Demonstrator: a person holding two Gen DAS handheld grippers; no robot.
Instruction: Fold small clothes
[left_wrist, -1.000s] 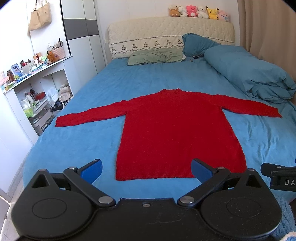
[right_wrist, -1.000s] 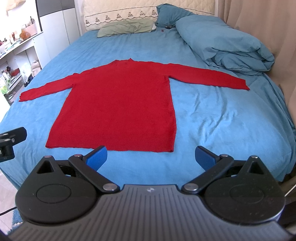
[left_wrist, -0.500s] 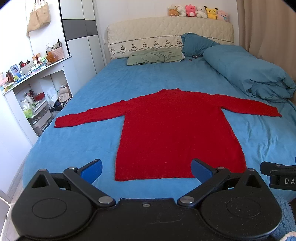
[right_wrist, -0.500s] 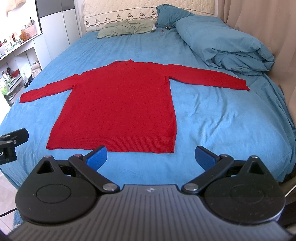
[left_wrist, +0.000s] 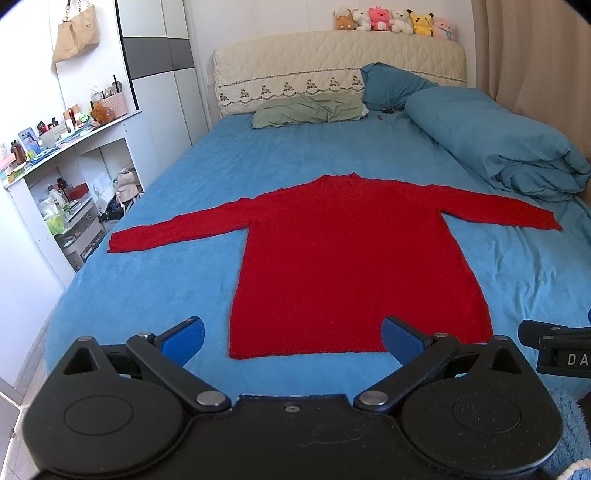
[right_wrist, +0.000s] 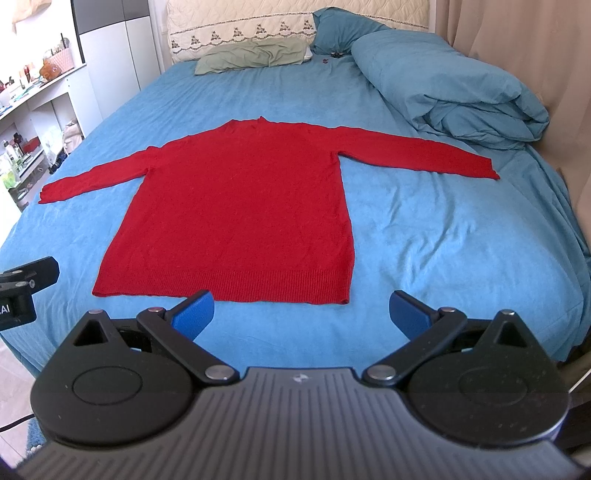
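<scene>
Blue-padded left tongs (left_wrist: 291, 338) and right tongs (right_wrist: 301, 308) are hovering wide open, holding nothing, just short of the hem of the red sweater (right_wrist: 240, 206), which is lying flat on the bed (right_wrist: 443, 240). The loose knit is likely risking bunching with the soft sheet. A duvet (right_wrist: 450, 92) and cluttered shelves (left_wrist: 62, 184) are crowding the sides.

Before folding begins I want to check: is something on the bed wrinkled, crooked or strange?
Nothing stands out. The red sweater lies flat on the blue bed, both sleeves spread out, hem straight. Both grippers' jaws are open, holding nothing.
</scene>
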